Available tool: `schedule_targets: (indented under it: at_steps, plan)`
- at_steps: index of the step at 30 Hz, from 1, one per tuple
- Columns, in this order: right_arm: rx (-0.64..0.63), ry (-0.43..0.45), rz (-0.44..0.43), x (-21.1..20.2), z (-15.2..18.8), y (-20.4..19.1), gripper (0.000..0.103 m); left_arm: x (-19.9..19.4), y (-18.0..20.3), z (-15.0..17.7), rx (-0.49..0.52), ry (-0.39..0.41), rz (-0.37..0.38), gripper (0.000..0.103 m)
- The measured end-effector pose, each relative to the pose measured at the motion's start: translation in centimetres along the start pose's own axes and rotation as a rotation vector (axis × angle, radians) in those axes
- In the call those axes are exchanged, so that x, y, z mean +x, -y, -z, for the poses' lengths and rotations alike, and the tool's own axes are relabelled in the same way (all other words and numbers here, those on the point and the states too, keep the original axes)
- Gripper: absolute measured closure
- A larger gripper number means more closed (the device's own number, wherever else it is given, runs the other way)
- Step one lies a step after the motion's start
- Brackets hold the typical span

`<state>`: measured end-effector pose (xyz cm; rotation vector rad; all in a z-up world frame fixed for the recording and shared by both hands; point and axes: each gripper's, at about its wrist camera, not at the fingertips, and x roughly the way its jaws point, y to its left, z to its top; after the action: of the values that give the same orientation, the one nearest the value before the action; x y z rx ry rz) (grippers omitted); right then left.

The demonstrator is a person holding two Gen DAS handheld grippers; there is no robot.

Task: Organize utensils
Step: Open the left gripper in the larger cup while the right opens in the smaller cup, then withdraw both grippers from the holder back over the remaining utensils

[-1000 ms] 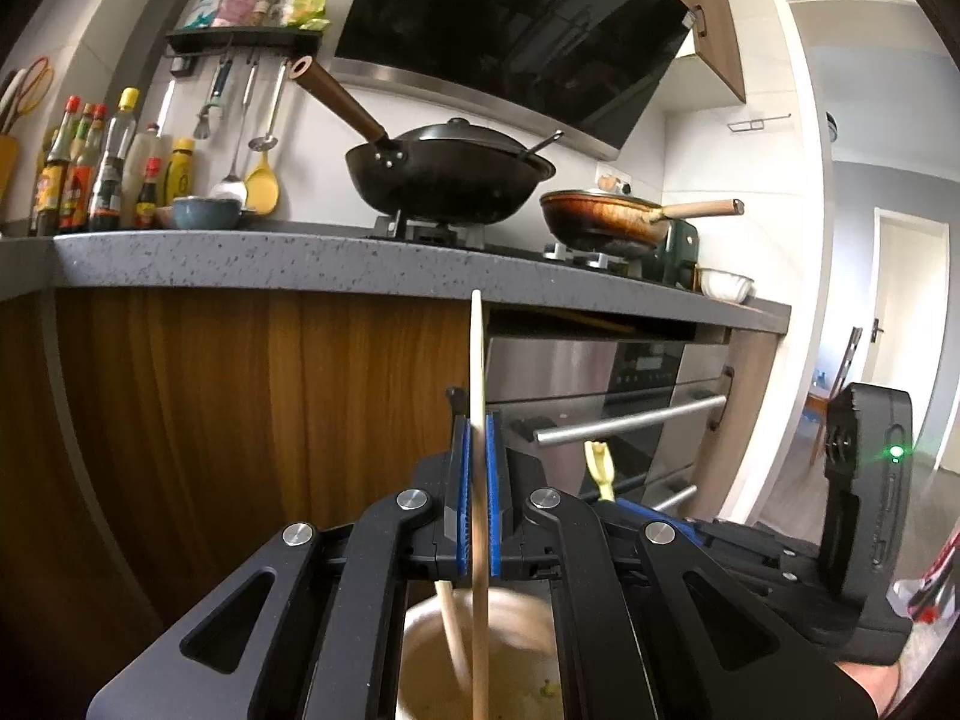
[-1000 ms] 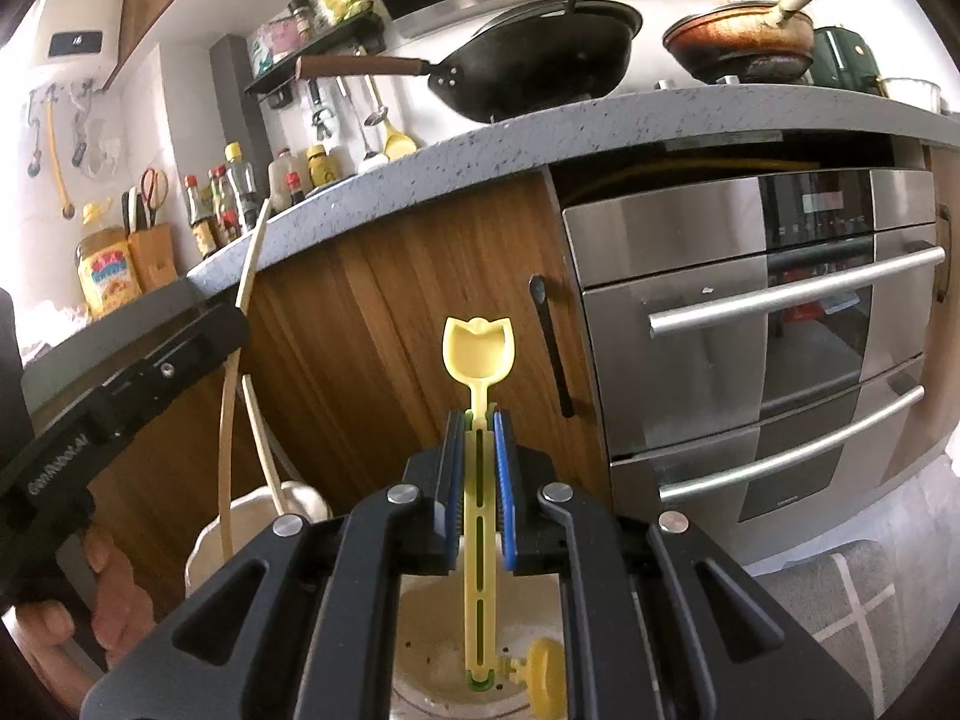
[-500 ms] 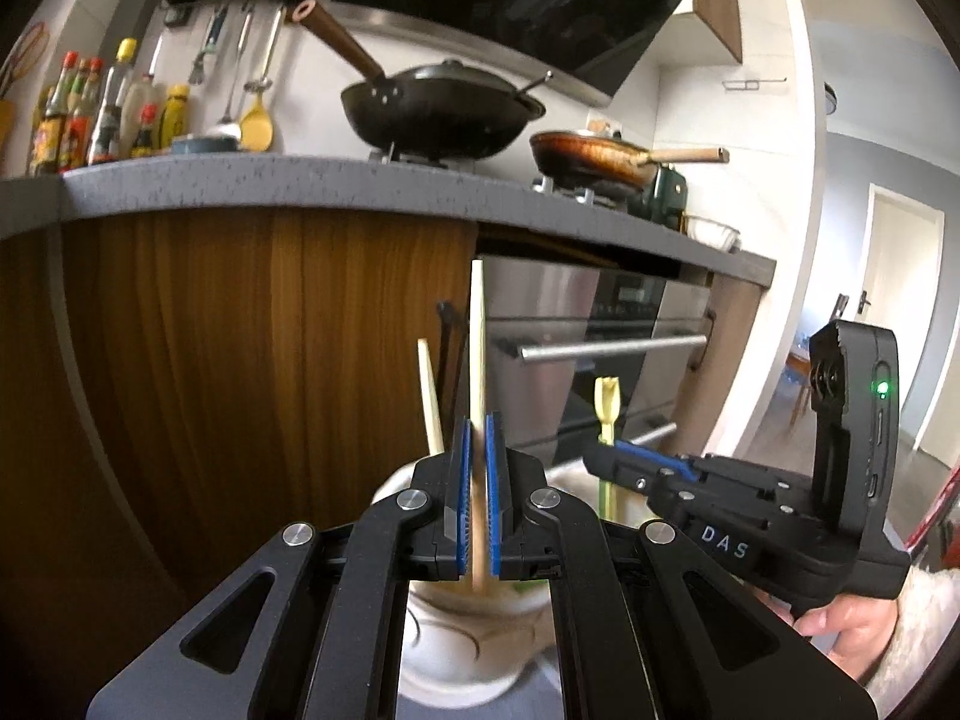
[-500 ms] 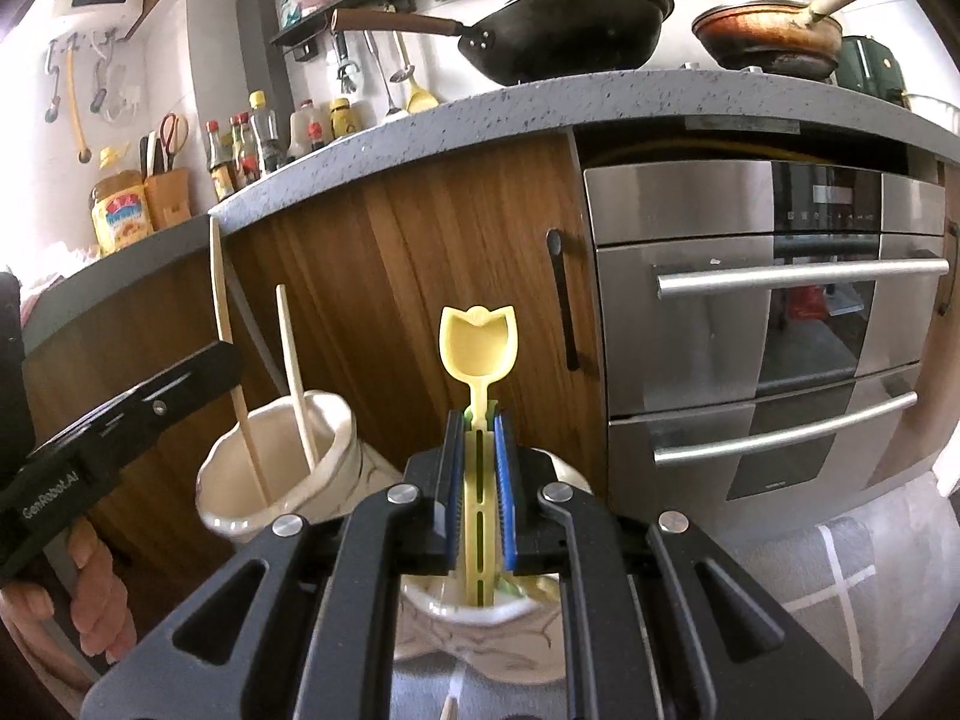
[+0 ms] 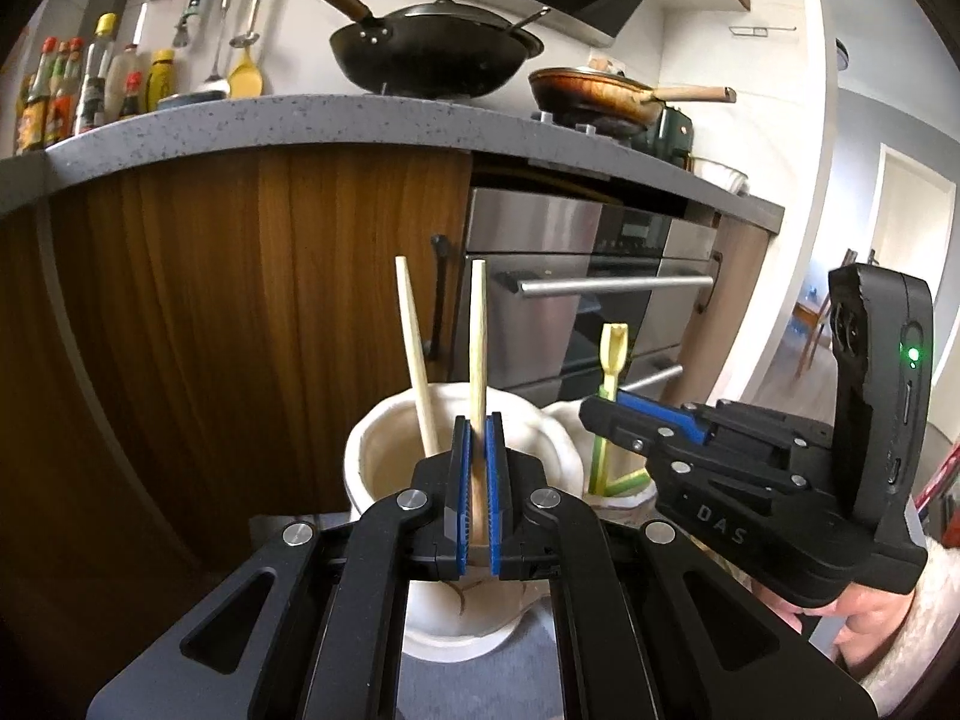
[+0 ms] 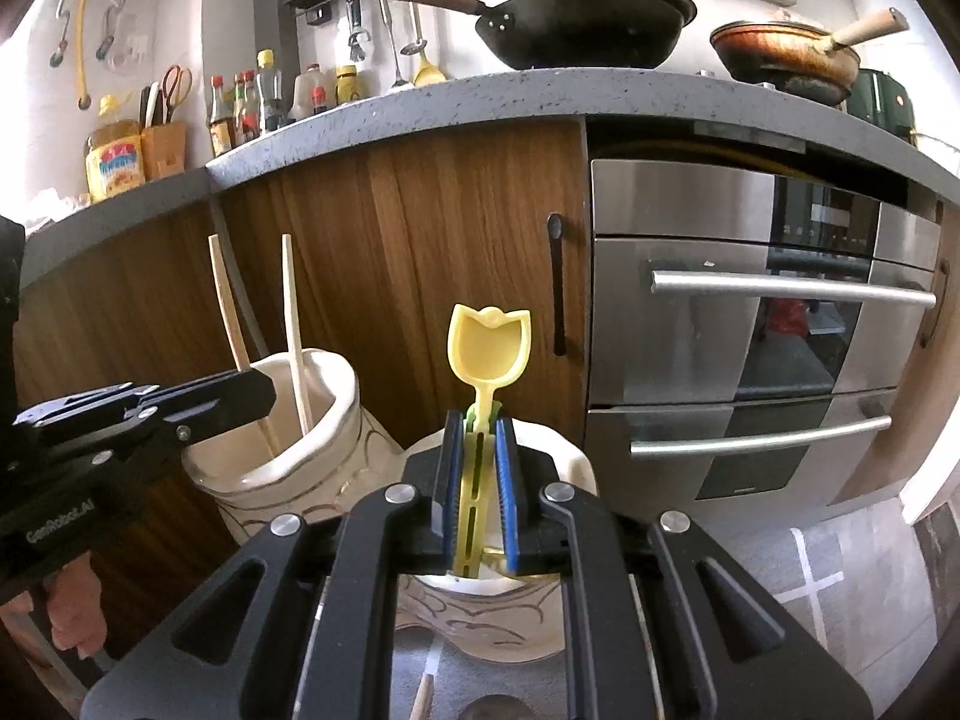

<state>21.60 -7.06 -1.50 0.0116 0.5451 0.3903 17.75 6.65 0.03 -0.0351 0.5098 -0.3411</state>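
The left claw [image 5: 478, 480] is clamping a wooden chopstick [image 5: 477, 348] upright over the left cream holder [image 5: 384, 438], beside a second chopstick [image 5: 414, 354] leaning inside. The right claw [image 6: 478, 480] is gripping a yellow spoon [image 6: 487, 348] above the right holder [image 6: 570, 468], rims nearly touching.

A grey speckled worktop [image 6: 420, 102] runs across the kitchen above dark wooden cupboard doors [image 6: 390, 252]. A steel built-in oven [image 6: 750, 300] with long bar handles sits under the hob end. On the hob stand a black wok [image 6: 588, 30] and a brown frying pan [image 6: 786, 54]. Sauce bottles [image 6: 252, 102] line the worktop's far edge by the white wall, with ladles hanging from a rail [image 5: 234, 18]. The floor [image 6: 840, 570] is grey tile. Daylight fills a doorway [image 5: 900, 252] past the worktop's end.
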Motion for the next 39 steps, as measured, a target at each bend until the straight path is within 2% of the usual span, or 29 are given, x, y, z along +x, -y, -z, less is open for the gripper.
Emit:
schedule_targets:
  at_steps: [11, 13, 15, 17, 23, 26, 27, 29, 31, 34, 35, 37, 39]
  plan:
    - [-0.028, -0.018, 0.020, 0.2, -0.1, -0.2, 0.092, 0.0, 0.0, 0.1, -0.012, -0.001, 0.005, 0.098]
    - [-0.018, -0.017, 0.017, 0.1, -0.1, -0.1, 0.088, -0.1, -0.1, 0.0, -0.017, 0.001, 0.010, 0.098]
    - [-0.005, -0.013, 0.006, -0.1, -0.1, 0.0, 0.078, -0.3, 0.0, 0.0, -0.016, 0.008, 0.012, 0.097]
    - [0.005, -0.009, 0.001, -0.3, -0.2, 0.1, 0.073, -0.4, 0.0, -0.1, -0.017, 0.013, 0.012, 0.086]
    - [0.033, 0.024, 0.003, -2.0, -0.9, 0.9, 0.062, -1.2, 0.3, -0.5, -0.010, 0.024, 0.010, 0.082]
    - [0.053, 0.039, 0.006, -3.5, -1.3, 1.6, 0.051, -1.9, 0.3, -1.0, -0.017, 0.036, -0.003, 0.078]
    - [0.061, 0.038, 0.001, -4.0, -1.3, 1.9, 0.049, -2.2, 0.3, -1.1, -0.019, 0.038, -0.012, 0.076]
    - [0.070, 0.031, -0.007, -4.9, -1.3, 2.5, 0.043, -2.8, 0.4, -1.3, -0.021, 0.044, -0.035, 0.053]
    - [0.079, 0.028, -0.007, -6.0, -1.1, 3.1, 0.037, -3.6, 0.5, -1.2, -0.023, 0.055, -0.051, 0.046]
    - [0.088, 0.024, -0.005, -7.9, -0.6, 4.3, 0.027, -4.4, 0.9, -1.0, -0.023, 0.044, -0.067, 0.044]
    - [0.093, 0.020, -0.005, -8.4, -0.4, 4.7, 0.021, -4.6, 1.0, -0.9, -0.023, 0.042, -0.069, 0.032]
    - [0.107, -0.003, -0.017, -9.3, 0.0, 5.7, 0.011, -5.3, 1.3, -0.6, -0.024, 0.049, -0.081, 0.017]
    - [0.127, -0.020, -0.024, -10.2, 0.5, 6.6, 0.006, -5.7, 1.7, -0.2, -0.013, 0.043, -0.086, 0.014]
